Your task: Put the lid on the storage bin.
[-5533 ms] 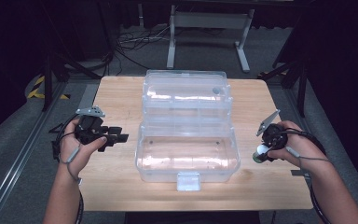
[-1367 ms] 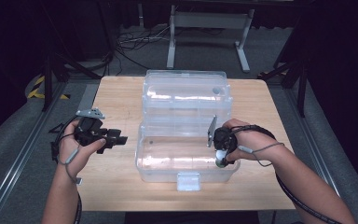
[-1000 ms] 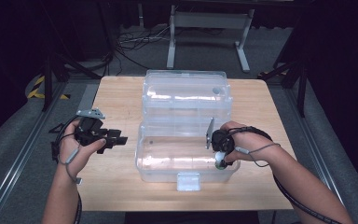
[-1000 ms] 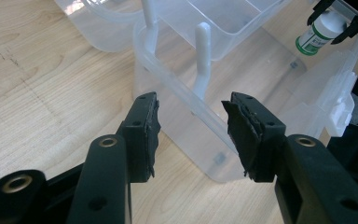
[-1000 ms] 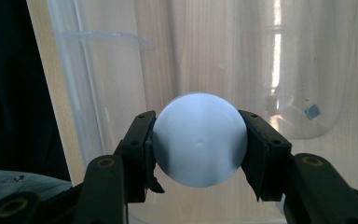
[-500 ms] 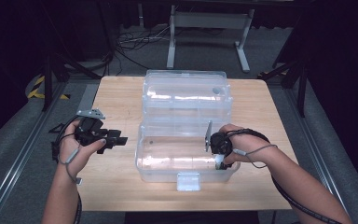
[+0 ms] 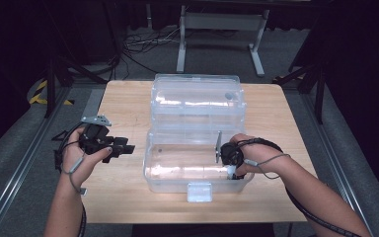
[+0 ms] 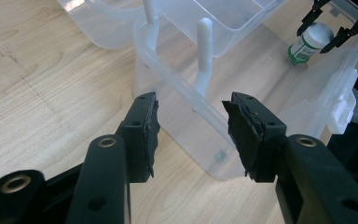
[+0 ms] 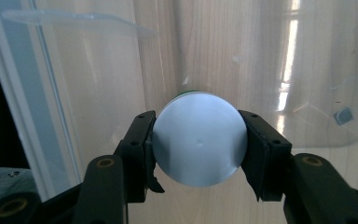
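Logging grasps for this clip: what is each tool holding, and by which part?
The right tool grips a small white-capped bottle by the sides of its cap, inside the clear box. The left tool holds nothing.

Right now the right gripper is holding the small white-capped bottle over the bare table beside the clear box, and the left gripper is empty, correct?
Not quite. The right gripper holds the bottle inside the clear box, not beside it, as the high view shows. The left gripper is indeed empty.

Glossy clear plastic box [image 7: 197, 148] — matt wood table [image 7: 128, 98].
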Demonstrator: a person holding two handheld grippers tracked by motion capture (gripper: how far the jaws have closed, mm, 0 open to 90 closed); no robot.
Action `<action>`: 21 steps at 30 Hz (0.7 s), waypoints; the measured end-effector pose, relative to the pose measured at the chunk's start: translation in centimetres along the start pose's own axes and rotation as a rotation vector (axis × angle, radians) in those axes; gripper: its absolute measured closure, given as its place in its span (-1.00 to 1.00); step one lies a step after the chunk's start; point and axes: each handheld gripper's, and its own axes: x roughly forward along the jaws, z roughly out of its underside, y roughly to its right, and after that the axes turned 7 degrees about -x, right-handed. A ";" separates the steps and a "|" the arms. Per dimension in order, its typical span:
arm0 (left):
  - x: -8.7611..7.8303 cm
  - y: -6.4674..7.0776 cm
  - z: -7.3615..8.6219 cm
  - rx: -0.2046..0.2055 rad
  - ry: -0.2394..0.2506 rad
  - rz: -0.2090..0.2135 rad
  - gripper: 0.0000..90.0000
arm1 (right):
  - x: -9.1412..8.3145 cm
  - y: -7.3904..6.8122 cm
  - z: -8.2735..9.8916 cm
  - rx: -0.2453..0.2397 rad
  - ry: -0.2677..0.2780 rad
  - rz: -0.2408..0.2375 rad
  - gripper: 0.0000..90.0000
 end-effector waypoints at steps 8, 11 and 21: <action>0.0 0.0 0.0 0.000 -0.001 -0.003 0.16 | 0.5 0.0 0.0 -0.003 -0.004 0.001 0.12; 0.0 0.0 0.0 0.001 -0.001 -0.003 0.16 | 0.6 0.0 0.0 -0.006 -0.004 0.002 0.12; 0.0 -0.1 0.0 -0.001 -0.003 -0.004 0.16 | 0.8 0.1 0.1 -0.003 -0.013 -0.008 0.12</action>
